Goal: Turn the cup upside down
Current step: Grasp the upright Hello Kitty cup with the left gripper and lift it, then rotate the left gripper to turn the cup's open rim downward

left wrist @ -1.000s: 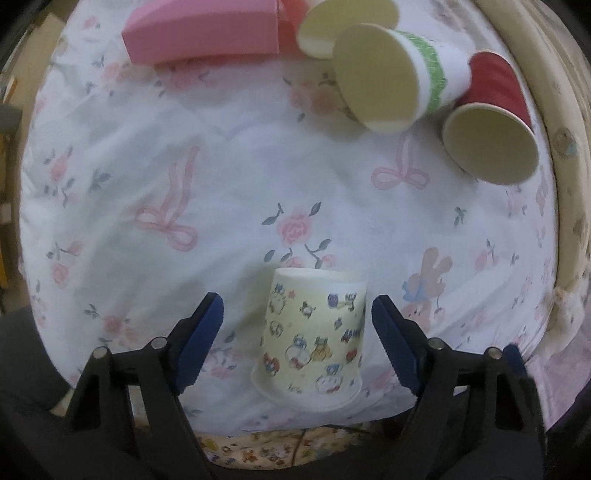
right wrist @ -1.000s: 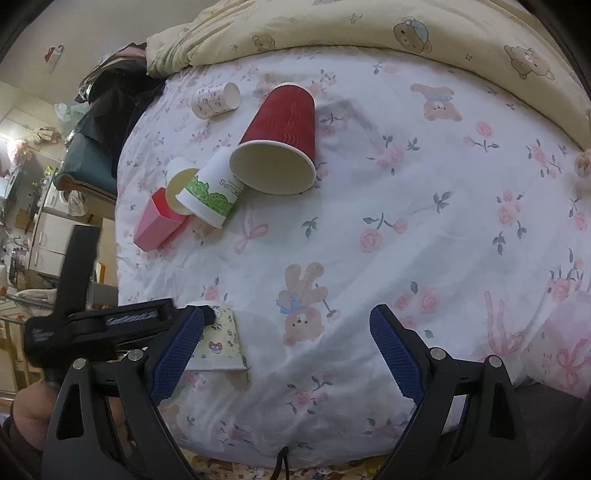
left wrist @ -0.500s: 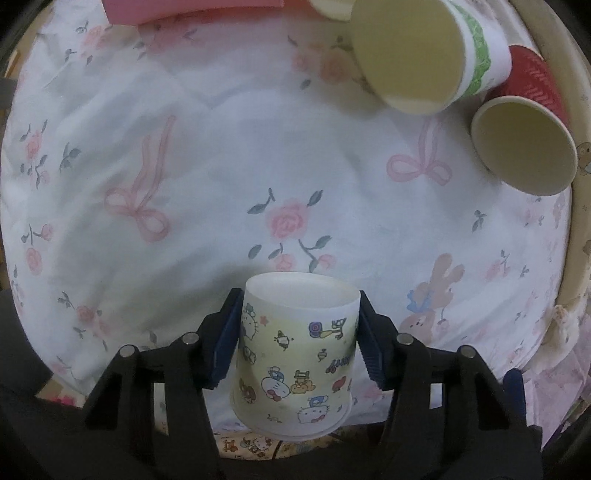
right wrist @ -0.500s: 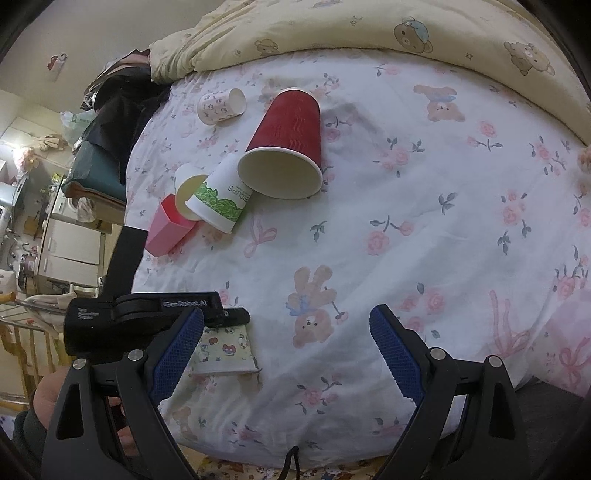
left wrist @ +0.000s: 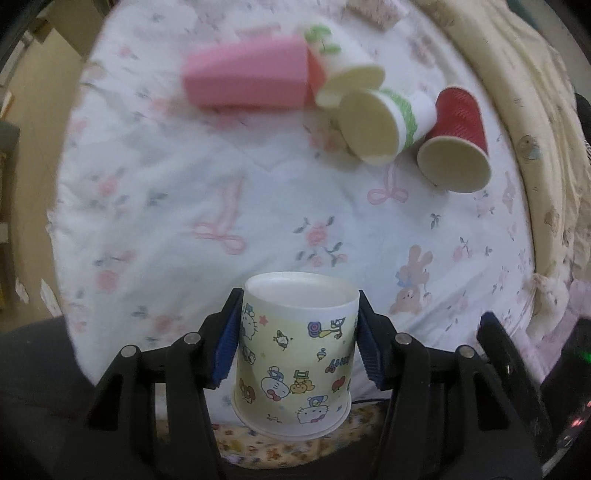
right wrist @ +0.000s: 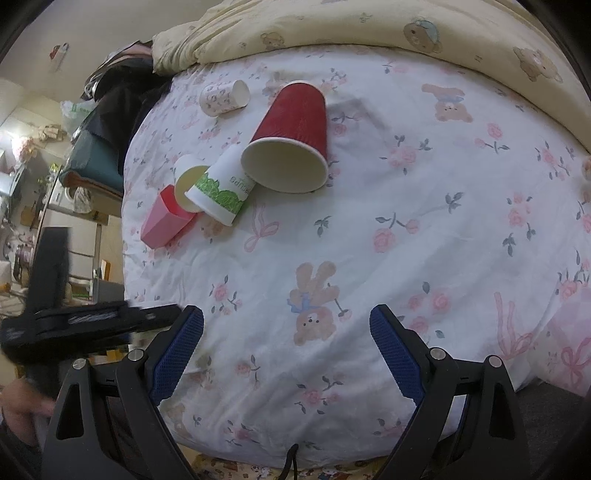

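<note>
a: left gripper (left wrist: 297,347), status?

b: its blue pads (left wrist: 226,347) are pressed against both sides of the cartoon-print cup (left wrist: 293,365), one pad per side. the cup sits between the fingers with its flat base pointing away from the camera and its wider rolled rim toward the camera. the view does not show whether the rim touches the bedsheet (left wrist: 221,177).

a: right gripper (right wrist: 286,354)?

b: fingers spread wide, nothing between them. it hangs over the floral bedsheet near the bear print (right wrist: 314,306). the left tool's black body shows at the lower left edge of the right wrist view, blurred.

a: can the cartoon-print cup be seen from the right wrist?

b: not clearly. the left tool's body covers that area.

a: other items on the bed?

b: a cluster of cups lying on their sides, well apart from the held cup. a red ribbed cup (right wrist: 291,136) with its open mouth toward the right wrist camera. a white cup with a green band (right wrist: 221,192) touching it on one side. a pink cup (right wrist: 166,221) with another pale cup (right wrist: 186,171) nested at its mouth. farther back, a small printed cup (right wrist: 223,98), also on its side, apart from the cluster.

a: surroundings?

b: a cream quilt with bear prints (right wrist: 369,26) lies bunched along the far edge of the bed.
</note>
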A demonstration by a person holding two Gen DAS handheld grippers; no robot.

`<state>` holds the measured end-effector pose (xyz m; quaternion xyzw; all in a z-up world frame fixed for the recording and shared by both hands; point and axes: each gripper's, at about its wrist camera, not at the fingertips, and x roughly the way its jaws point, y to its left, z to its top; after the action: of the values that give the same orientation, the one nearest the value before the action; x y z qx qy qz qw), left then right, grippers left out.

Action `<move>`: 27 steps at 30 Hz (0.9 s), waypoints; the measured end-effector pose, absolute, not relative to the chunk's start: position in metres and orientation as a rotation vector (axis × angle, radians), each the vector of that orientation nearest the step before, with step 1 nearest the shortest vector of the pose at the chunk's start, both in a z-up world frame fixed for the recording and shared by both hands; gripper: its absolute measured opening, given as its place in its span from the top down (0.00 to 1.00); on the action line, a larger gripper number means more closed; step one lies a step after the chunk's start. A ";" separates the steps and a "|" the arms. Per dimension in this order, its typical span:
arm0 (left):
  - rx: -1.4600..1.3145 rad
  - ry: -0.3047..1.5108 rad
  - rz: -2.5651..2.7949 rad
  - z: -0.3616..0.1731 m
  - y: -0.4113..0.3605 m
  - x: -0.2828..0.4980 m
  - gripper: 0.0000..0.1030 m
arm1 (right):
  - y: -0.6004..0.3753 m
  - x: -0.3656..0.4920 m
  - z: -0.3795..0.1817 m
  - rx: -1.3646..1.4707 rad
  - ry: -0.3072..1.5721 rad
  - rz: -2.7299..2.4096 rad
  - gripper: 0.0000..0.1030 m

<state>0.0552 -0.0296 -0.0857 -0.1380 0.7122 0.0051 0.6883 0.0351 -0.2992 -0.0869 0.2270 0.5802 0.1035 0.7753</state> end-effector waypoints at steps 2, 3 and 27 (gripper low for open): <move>-0.285 1.545 0.015 -0.075 -0.017 0.050 0.49 | -0.294 0.034 -0.087 0.473 1.256 0.230 0.09; -0.279 1.529 0.017 -0.063 -0.010 0.052 0.49 | -0.291 0.034 -0.088 0.466 1.257 0.239 0.09; -0.427 1.344 -0.103 -0.061 0.010 0.039 0.49 | -0.218 0.024 -0.088 0.224 1.253 0.459 0.09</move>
<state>0.0389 0.0103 -0.0612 -0.1964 0.6176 -0.0472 0.7601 0.0239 -0.2177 -0.0879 0.1039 0.5796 0.2122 0.7799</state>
